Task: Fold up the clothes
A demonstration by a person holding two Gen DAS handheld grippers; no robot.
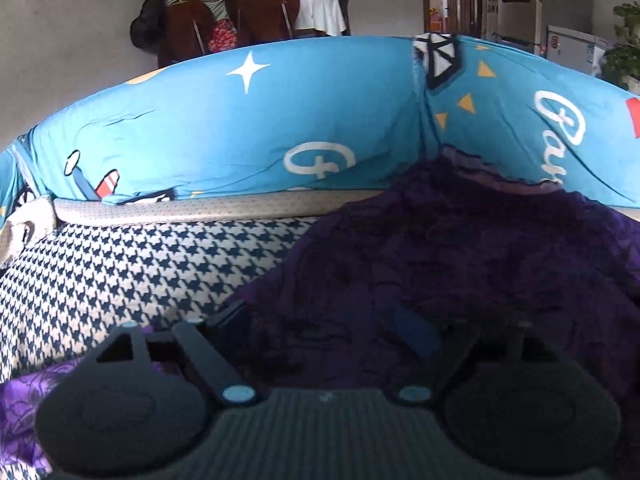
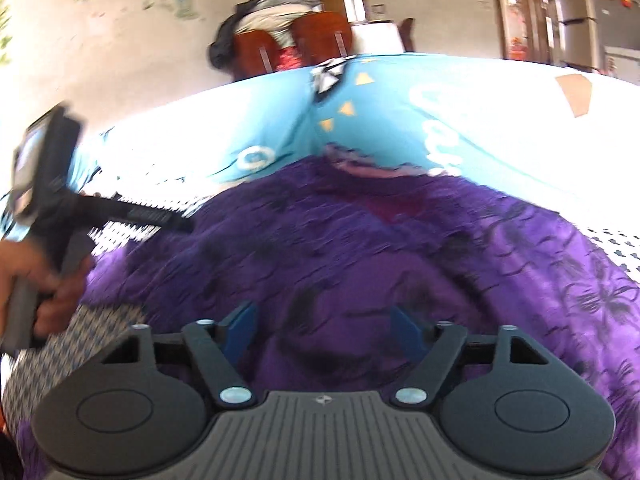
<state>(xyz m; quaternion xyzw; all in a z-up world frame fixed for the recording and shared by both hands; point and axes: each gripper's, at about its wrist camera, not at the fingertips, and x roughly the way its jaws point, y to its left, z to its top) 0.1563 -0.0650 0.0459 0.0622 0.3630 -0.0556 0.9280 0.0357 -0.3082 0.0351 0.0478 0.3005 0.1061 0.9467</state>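
Lying spread and rumpled over a checked seat cover (image 1: 120, 264), up against blue printed cushions (image 1: 240, 120): a purple patterned garment (image 1: 460, 264). Hovering above it with fingers (image 1: 414, 332) spread apart, nothing pinched: left gripper (image 1: 324, 320). Hanging likewise over the purple cloth (image 2: 360, 248), blue pads (image 2: 240, 328) parted and gripping nothing: right gripper (image 2: 324, 328). Showing blurred at the left edge of the right wrist view: a hand (image 2: 36, 280) clutching the other gripper's handle.
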